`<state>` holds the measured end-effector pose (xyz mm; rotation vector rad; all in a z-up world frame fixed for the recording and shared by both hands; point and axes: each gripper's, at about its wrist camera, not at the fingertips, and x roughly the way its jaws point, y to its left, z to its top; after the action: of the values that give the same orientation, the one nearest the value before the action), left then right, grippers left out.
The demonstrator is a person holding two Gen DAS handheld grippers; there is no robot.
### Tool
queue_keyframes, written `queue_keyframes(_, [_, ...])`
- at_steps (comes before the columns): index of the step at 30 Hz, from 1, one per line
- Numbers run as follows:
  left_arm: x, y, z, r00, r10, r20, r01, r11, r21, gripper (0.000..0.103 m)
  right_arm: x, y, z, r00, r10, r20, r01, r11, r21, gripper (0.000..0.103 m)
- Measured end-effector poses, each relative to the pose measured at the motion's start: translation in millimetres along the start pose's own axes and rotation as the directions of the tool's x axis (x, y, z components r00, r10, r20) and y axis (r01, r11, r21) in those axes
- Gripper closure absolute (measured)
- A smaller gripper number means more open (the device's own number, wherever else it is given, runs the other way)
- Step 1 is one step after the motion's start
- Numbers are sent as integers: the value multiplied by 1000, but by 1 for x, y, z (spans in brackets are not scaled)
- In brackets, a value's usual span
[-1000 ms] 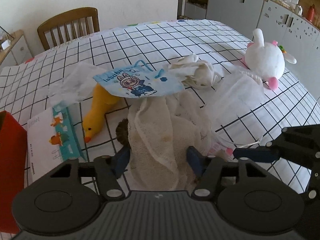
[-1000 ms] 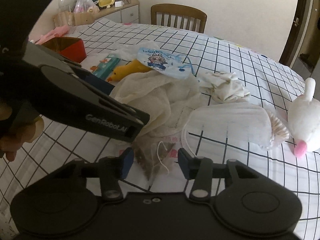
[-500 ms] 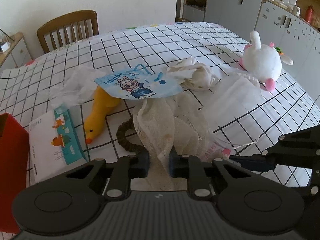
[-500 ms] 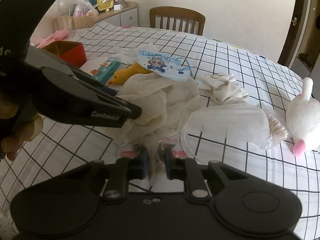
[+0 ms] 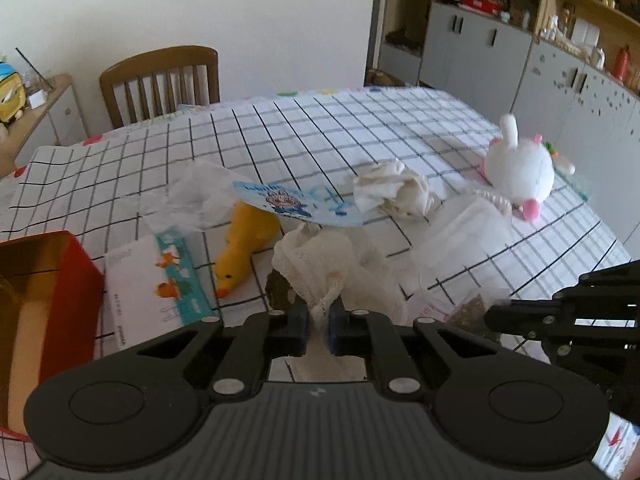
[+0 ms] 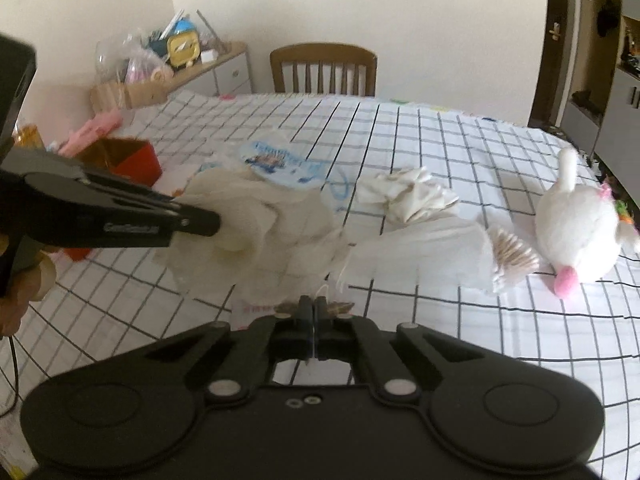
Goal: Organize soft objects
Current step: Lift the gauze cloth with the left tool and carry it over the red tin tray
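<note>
My left gripper (image 5: 318, 326) is shut on a cream gauze cloth (image 5: 336, 272) and holds it bunched above the checked table; the cloth also shows in the right wrist view (image 6: 256, 220). My right gripper (image 6: 314, 312) is shut on a small clear packet of brown bits (image 6: 336, 307), which also shows in the left wrist view (image 5: 474, 306). A yellow plush duck (image 5: 244, 246), a blue cartoon face mask (image 5: 296, 204), a crumpled white cloth (image 5: 394, 190) and a white plush rabbit (image 5: 520, 174) lie on the table.
A red box (image 5: 40, 304) stands at the left, with a tissue pack (image 5: 152, 284) beside it. A clear bag of cotton swabs (image 6: 440, 248) lies near the rabbit. A wooden chair (image 5: 160, 80) stands at the far edge. Cabinets stand at the right.
Both grippers have closed, the left on the gauze cloth and the right on the packet. Both have lifted, and the cloth has risen off the table.
</note>
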<state>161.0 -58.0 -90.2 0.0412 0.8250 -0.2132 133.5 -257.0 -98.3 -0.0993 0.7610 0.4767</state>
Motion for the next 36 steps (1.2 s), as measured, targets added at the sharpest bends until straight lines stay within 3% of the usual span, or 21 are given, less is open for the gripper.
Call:
queue_keyframes(17, [-94,42,-10,994,5,105,2,998,-64,94,-47,41,32,990,88,112,-82,995,-56,103])
queue_keyframes(26, [-141,83,-18,981,114,157,-98,990,-106,94,-41,82,53,978,178,110,-162,977,-142,103])
queue_keyframes(36, [-168,134,-26,955,254,151,-226,957,-180,94,-20,138,98,945,306,115,-272,931,-243,103])
